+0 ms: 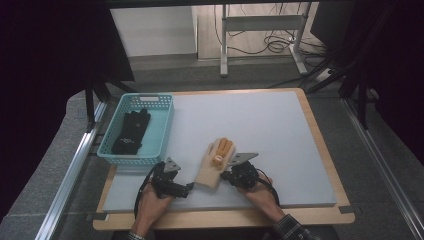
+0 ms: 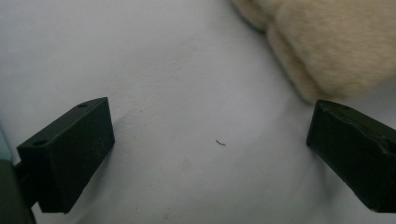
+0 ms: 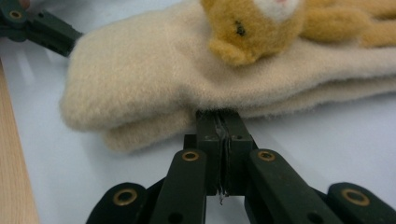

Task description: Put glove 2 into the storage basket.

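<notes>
Both hands at bottom centre of high view, forearms entering from bottom edge. Left gripper [image 1: 189, 189] low on grey mat [image 1: 260, 130], jaws spread wide and released, holding nothing; right jaw just beside cuff of cream glove [image 2: 327, 42] in left gripper view, bare mat between jaws. Right gripper [image 3: 223, 122] clenched, jaws pressed together at long edge of glove; cannot tell if fabric is pinched. Glove [image 1: 214, 162] flat on mat, centre-low of frame, cuff toward bottom, fingers toward top, small bear face [image 3: 250, 25] sewn on back. Teal basket [image 1: 165, 131] at left edge of mat, black glove [image 1: 131, 132] inside, well apart from cream glove. Open mat across upper and right parts of frame. Wooden table edge [image 1: 225, 217] close below hands.
</notes>
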